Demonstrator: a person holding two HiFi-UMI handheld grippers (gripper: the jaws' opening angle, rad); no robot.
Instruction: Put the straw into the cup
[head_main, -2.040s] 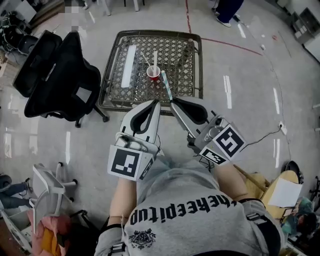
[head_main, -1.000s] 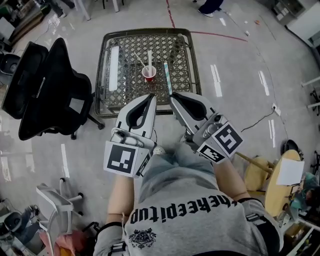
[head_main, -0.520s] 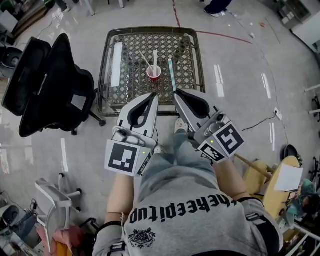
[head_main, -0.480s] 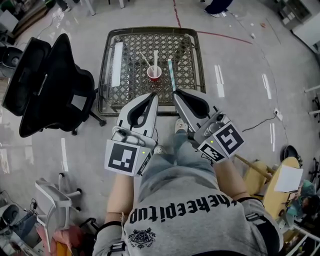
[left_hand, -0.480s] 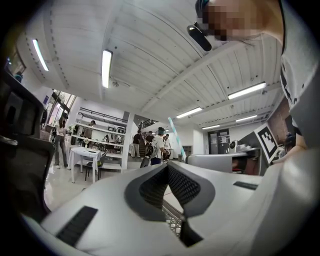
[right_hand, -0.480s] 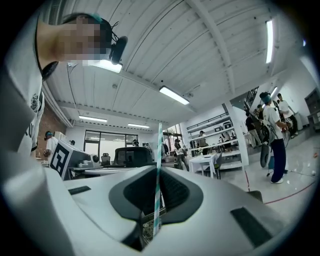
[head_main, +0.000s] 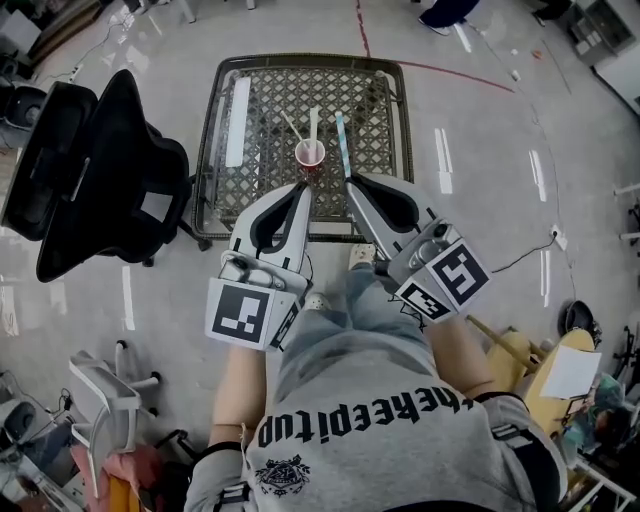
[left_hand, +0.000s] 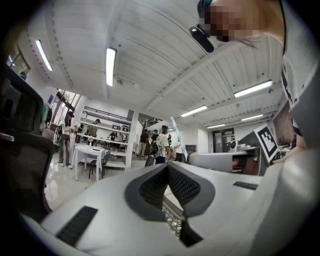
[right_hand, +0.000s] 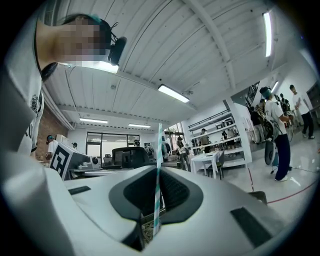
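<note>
1. Left gripper (head_main: 302, 190): jaws pressed together, nothing between them.
2. Right gripper (head_main: 350, 180): jaws pinching the striped straw (head_main: 342, 145) near its lower end; straw points to 12 o'clock.
3. Red cup (head_main: 310, 153): upright on mesh table (head_main: 380, 100), at 12 o'clock of the left gripper tips. Straw passes at its 3 o'clock, outside it.
4. Black office chair (head_main: 110, 170): 9 o'clock of the table.

**A:** where's each cam looking from?

**B:** head view's up top, aimed steeply down over the left gripper (head_main: 303, 190) and right gripper (head_main: 350, 182) at the lattice table (head_main: 372, 110), a fair way off. Gripper views sit right behind their own jaws, tilted up at the ceiling (left_hand: 150, 60).

**A:** overlap?

**B:** all three catch the straw (head_main: 342, 145); left gripper view also sees the right gripper alongside.
</note>
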